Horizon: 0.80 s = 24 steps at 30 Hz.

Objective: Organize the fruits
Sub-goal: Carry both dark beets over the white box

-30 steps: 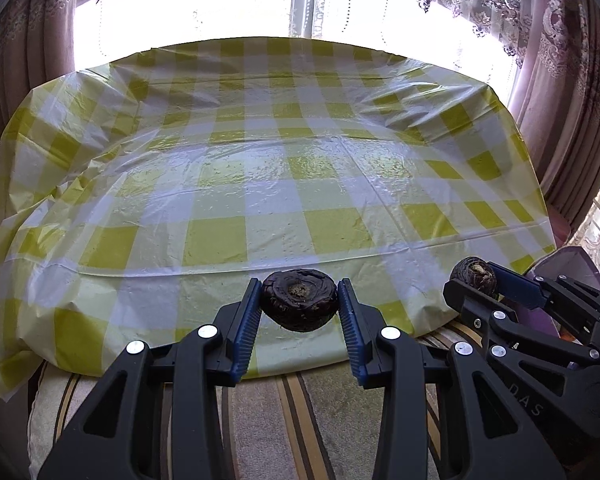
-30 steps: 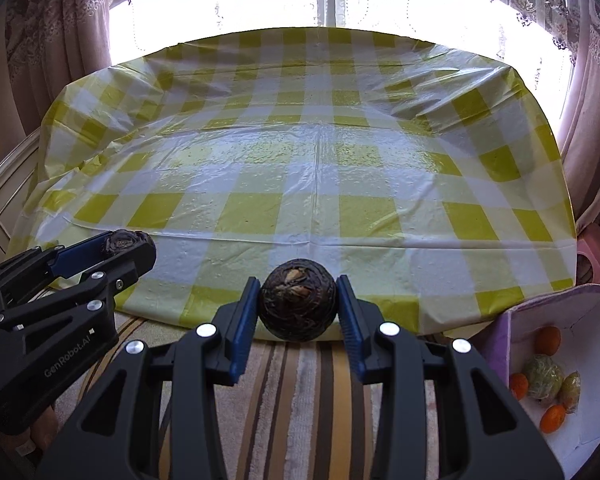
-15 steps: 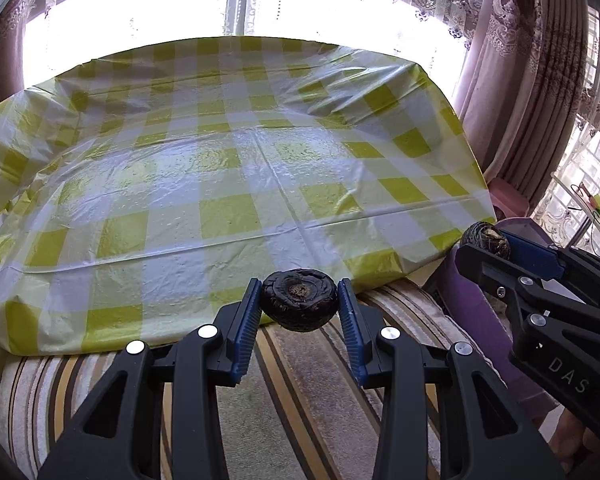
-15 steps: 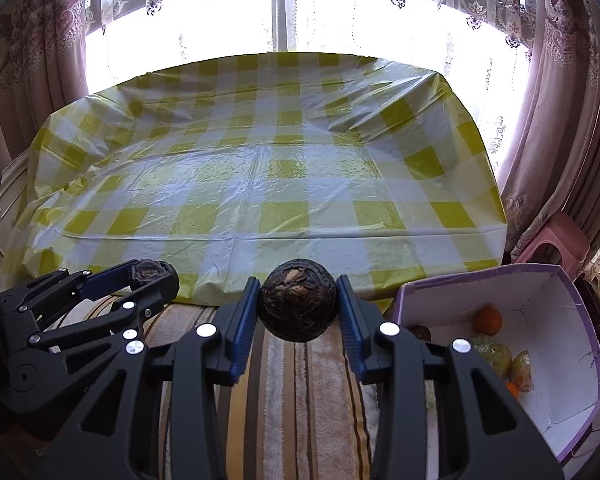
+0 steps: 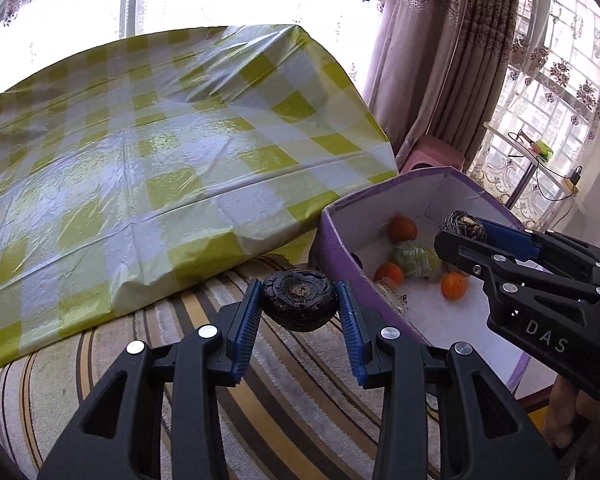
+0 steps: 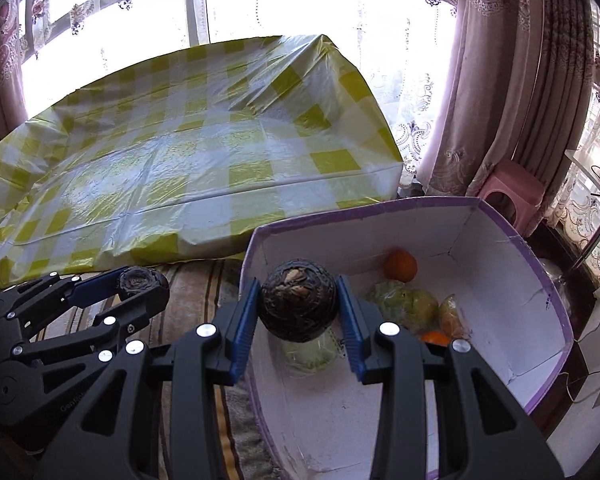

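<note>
The left gripper (image 5: 298,306) is clenched on a dark wrinkled fruit (image 5: 299,300) above the striped rug, just beside the purple box (image 5: 340,248). The right gripper (image 6: 298,306) grasps a second dark fruit (image 6: 298,304) over the box. Both fruits look light and dry, perhaps brittle; they are held at the widest middle.

"DAS" in white on right tongs (image 5: 466,226) (black body), "GenRobo…" partly legible on left tongs (image 6: 138,280)
</note>
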Available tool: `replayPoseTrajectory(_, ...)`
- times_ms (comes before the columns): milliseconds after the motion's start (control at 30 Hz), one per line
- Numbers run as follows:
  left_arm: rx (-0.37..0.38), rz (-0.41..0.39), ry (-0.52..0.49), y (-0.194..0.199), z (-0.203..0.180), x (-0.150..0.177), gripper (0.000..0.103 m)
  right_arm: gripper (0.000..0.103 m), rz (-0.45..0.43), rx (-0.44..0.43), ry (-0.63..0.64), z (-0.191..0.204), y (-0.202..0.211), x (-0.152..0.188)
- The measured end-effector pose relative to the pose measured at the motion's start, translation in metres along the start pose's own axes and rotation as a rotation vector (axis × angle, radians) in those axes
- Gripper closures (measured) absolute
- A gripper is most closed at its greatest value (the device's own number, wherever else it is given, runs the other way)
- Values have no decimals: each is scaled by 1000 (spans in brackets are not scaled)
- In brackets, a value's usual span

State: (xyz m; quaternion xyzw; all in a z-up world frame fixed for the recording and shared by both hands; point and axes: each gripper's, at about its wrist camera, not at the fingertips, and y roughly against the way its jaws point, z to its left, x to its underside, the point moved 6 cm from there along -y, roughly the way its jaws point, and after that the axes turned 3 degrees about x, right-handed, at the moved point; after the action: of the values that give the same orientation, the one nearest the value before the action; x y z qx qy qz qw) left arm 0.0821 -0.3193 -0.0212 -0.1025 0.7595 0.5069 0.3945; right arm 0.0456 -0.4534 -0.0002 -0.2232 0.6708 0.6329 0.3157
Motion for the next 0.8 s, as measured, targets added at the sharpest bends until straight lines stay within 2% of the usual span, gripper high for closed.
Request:
replayPoseTrajectory(233,63,16,-63,-23,-37,-8,67,64,19,95,-68,-56,-10,14)
replayPoseTrajectory(467,120,75,-104,-57,-71,-13,67,64,48,161,-121,-97,-22,27)
replayPoseTrajectory(800,112,195,-140,-100,-91,-6,66,64,124,234,-148,-125,-51,45)
